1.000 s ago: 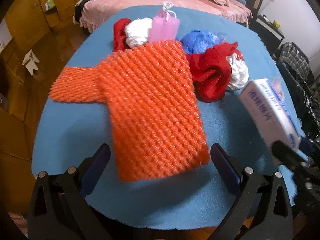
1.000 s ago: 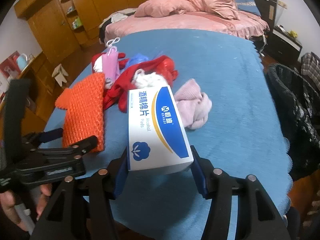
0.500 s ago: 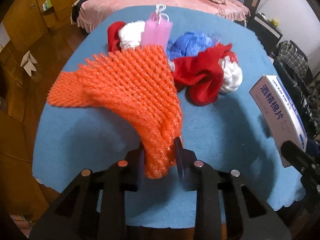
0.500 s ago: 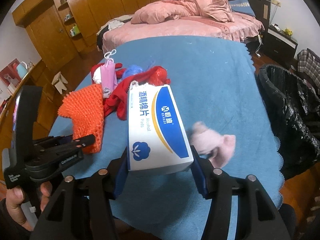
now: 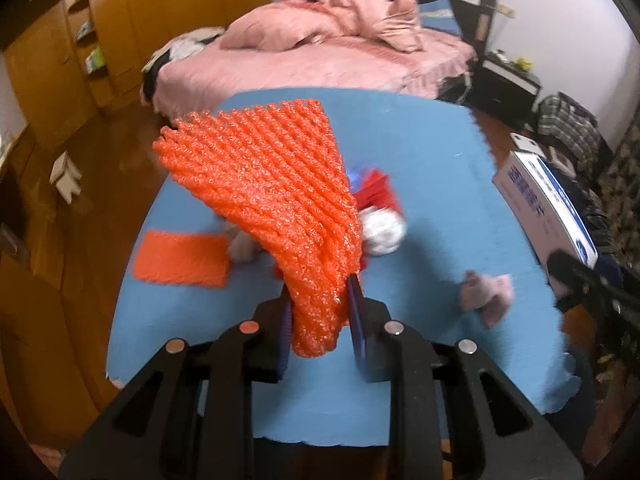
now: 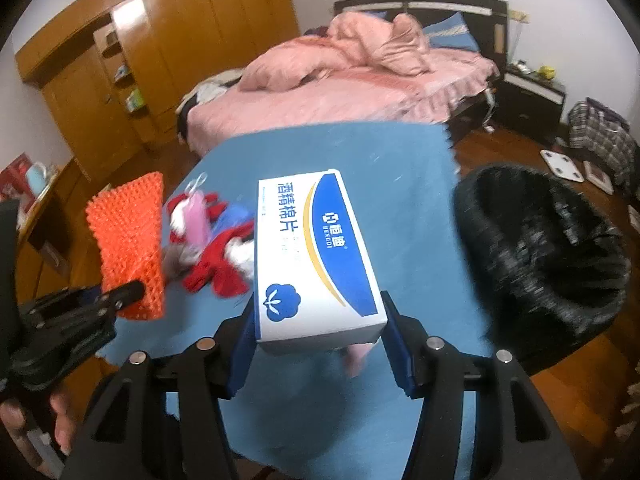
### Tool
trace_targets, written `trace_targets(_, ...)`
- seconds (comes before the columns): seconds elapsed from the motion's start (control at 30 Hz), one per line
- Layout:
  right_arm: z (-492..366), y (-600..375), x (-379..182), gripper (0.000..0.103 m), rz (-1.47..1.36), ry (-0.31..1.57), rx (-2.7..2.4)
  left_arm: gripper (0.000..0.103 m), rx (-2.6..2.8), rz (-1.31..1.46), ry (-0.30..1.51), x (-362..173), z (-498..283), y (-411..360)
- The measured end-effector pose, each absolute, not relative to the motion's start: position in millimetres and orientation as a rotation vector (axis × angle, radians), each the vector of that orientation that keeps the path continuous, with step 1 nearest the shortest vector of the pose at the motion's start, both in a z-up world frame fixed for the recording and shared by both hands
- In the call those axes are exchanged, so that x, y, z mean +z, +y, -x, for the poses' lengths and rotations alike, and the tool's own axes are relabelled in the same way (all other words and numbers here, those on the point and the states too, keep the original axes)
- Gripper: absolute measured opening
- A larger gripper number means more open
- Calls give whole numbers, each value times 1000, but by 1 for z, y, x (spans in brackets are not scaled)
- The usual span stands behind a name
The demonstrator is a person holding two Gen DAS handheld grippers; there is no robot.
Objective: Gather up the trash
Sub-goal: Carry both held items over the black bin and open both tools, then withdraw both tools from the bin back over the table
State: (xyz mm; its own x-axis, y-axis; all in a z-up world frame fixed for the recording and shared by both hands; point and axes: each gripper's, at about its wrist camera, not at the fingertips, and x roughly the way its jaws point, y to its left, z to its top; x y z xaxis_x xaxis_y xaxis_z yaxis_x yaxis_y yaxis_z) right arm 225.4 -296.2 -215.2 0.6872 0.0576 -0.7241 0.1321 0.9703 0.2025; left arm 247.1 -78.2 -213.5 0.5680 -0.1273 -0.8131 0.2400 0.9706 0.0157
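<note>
My left gripper (image 5: 318,312) is shut on an orange foam net (image 5: 276,196) and holds it lifted above the blue table (image 5: 440,184); the net also shows in the right wrist view (image 6: 128,236). My right gripper (image 6: 320,332) is shut on a white and blue box of cotton pads (image 6: 316,256), held above the table; the box shows at the right of the left wrist view (image 5: 548,216). A second orange net piece (image 5: 180,258), a red, white and blue pile of bags (image 6: 216,240) and a pink crumpled wad (image 5: 488,292) lie on the table.
A bin lined with a black bag (image 6: 540,264) stands to the right of the table. A pink bed (image 6: 340,88) lies beyond the table and wooden wardrobes (image 6: 160,60) stand at the left. Plaid bags (image 6: 600,136) sit on the floor at the right.
My left gripper closed on the orange net and lifted it off the table, uncovering a second orange piece. My right gripper rose with the box and moved back.
</note>
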Motion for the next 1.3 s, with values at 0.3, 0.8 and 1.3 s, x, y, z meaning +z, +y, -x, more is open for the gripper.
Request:
trace_targets(0.3,-222,-392,-198,56,-265,765,-203,24,-389,-191,921,-202,-242,-179)
trace_targets(0.8,-233,-566,-248,56,-361,827,-381,24,-659,-225,979,-228,-259,-370)
trace_targets(1.3,-234,-641,-299,69,-469,893,-435,57,-757,-382,1037,-289,-288,-458)
